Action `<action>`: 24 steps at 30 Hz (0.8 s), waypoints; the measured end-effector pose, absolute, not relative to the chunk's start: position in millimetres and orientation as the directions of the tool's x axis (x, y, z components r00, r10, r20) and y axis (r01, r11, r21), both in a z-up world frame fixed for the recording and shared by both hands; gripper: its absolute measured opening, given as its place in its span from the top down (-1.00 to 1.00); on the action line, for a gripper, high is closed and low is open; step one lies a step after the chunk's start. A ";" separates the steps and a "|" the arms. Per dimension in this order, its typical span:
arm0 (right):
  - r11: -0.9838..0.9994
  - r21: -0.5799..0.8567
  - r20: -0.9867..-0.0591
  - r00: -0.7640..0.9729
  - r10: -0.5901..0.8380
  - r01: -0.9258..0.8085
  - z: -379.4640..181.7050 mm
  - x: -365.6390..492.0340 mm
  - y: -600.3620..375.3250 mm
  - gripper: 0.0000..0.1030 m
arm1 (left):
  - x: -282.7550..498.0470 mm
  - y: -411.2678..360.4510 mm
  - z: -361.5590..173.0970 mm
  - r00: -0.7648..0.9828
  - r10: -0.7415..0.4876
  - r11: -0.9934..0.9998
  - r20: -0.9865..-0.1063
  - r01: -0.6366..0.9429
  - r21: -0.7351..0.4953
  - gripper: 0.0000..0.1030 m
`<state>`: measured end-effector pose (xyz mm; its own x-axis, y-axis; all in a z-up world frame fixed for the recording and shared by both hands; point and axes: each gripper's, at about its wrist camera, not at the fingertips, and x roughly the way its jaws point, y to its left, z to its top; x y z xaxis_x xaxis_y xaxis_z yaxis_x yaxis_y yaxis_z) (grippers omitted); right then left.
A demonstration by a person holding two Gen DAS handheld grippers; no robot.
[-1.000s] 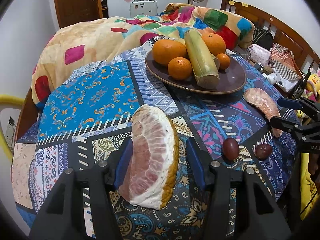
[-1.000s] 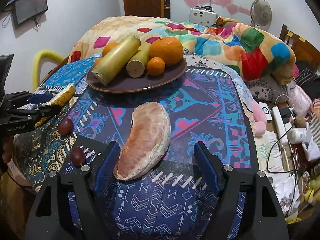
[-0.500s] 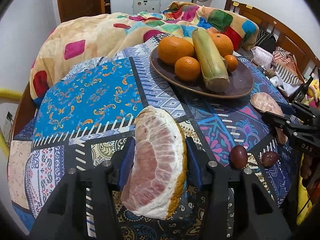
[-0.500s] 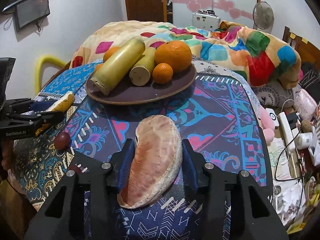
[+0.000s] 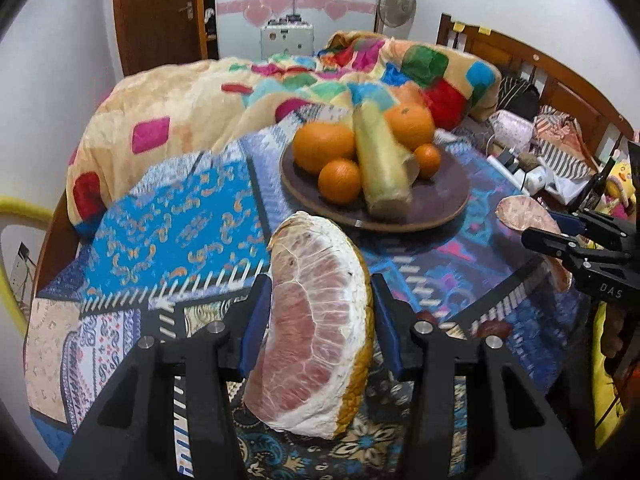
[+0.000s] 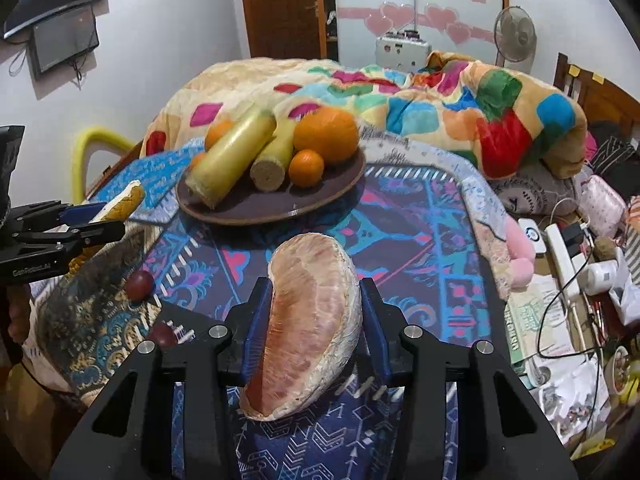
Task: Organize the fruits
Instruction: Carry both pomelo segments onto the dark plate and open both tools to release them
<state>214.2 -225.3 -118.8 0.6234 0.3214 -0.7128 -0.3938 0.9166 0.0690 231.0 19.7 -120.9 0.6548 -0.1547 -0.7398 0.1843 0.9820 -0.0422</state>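
While your left gripper (image 5: 318,320) pinches the rind-on pomelo wedge (image 5: 316,332), your right gripper (image 6: 314,320) clamps the peeled pomelo segment (image 6: 310,324). Both hang above the patterned bedspread (image 6: 420,240), short of the brown plate (image 6: 280,204).

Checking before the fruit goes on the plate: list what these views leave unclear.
- Left wrist: far side of the pomelo wedge, hidden by its own bulk.
- Right wrist: underside of the peeled pomelo segment, hidden by itself.
- Right wrist: dark round fruits, too small to identify.
- Left wrist: plate contents, motion-blurred.

White walls (image 5: 60,60) enclose a bedroom with a wooden door (image 5: 158,12) and a wardrobe (image 6: 416,4) bearing pink hearts. A fan (image 6: 514,34) stands beside it, a monitor (image 6: 64,38) hangs left, and a wooden headboard (image 5: 532,68) lies right.
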 end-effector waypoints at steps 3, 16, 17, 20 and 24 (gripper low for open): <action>0.917 0.068 -0.691 0.645 0.327 -0.392 -108.8 214.3 -227.3 0.22 | 230.4 13.9 -108.3 0.680 -0.162 0.980 -0.715 0.193 -0.039 0.06; 0.912 0.070 -0.600 0.713 0.362 -0.404 -77.0 238.1 -214.2 0.22 | 261.0 -8.8 -79.2 0.730 -0.206 0.973 -0.651 0.223 -0.058 0.06; 0.911 0.069 -0.598 0.714 0.363 -0.406 -76.9 242.6 -212.1 0.22 | 264.0 -9.3 -78.3 0.731 -0.208 0.973 -0.649 0.224 -0.060 0.06; 0.907 0.070 -0.596 0.712 0.372 -0.415 -77.6 253.2 -203.8 0.22 | 273.3 -11.3 -76.6 0.734 -0.216 0.972 -0.644 0.224 -0.071 0.06; 0.901 0.068 -0.604 0.701 0.378 -0.428 -82.4 271.4 -192.7 0.22 | 284.3 -11.1 -76.2 0.739 -0.216 0.972 -0.638 0.221 -0.073 0.06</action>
<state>271.4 -192.7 -82.4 0.7011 0.3784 -0.6044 -0.4281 0.9012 0.0676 284.3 -11.1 -76.2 0.7387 -0.2160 -0.6385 0.2213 0.9725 -0.0729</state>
